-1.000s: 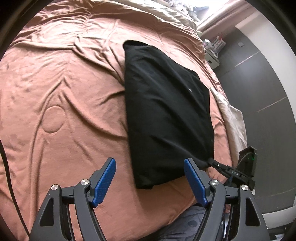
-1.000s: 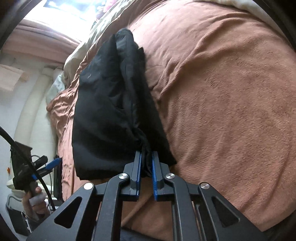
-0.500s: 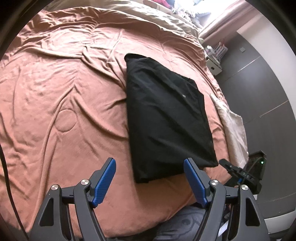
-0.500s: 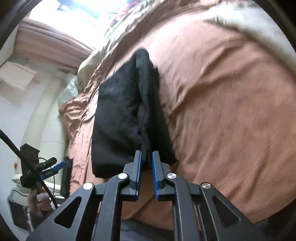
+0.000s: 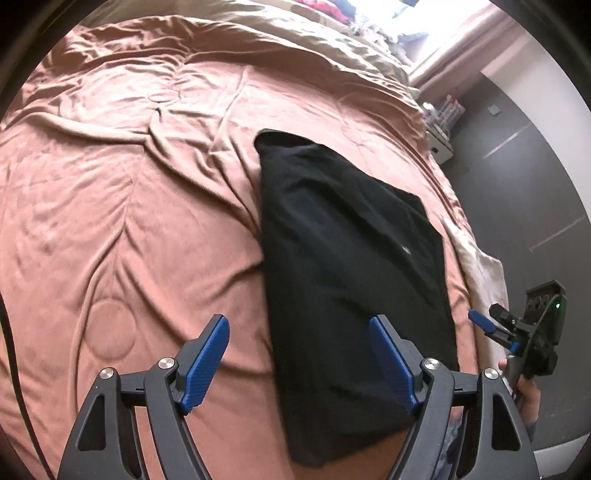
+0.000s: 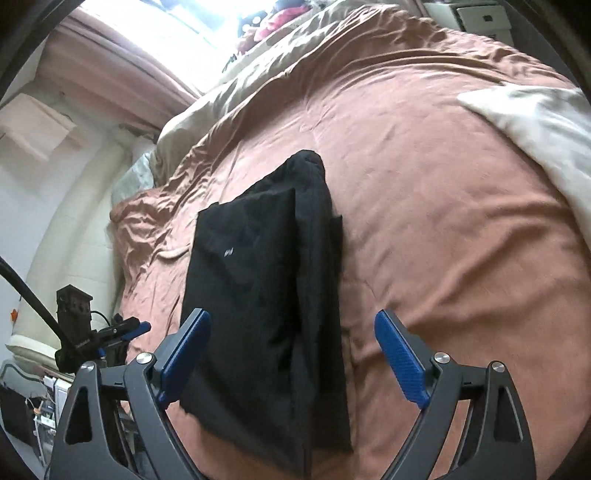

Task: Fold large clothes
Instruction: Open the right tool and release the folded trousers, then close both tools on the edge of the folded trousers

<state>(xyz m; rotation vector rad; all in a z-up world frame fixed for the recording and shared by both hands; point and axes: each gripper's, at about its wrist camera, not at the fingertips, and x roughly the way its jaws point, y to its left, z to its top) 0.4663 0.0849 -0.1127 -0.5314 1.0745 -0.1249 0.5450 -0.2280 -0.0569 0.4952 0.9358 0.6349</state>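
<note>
A black garment (image 5: 347, 266) lies folded into a long rectangle on the rust-brown bedspread (image 5: 129, 221), near the bed's right edge. It also shows in the right wrist view (image 6: 266, 295), with its layered folded edge on the right. My left gripper (image 5: 306, 365) is open and empty, held above the garment's near left corner. My right gripper (image 6: 291, 362) is open and empty, held above the garment's near end. The right gripper also shows in the left wrist view (image 5: 495, 328), and the left gripper in the right wrist view (image 6: 122, 330).
A cream blanket (image 6: 546, 125) lies at the bed's right edge, also in the left wrist view (image 5: 480, 266). Tan bedding (image 5: 295, 33) and pillows sit at the far end by the bright window. A dark wall (image 5: 524, 184) and a small shelf (image 5: 439, 122) stand right of the bed.
My right gripper has opened and let go of the garment's near edge, then pulled back and up. The garment now lies flat. My left gripper has lifted away a little.
</note>
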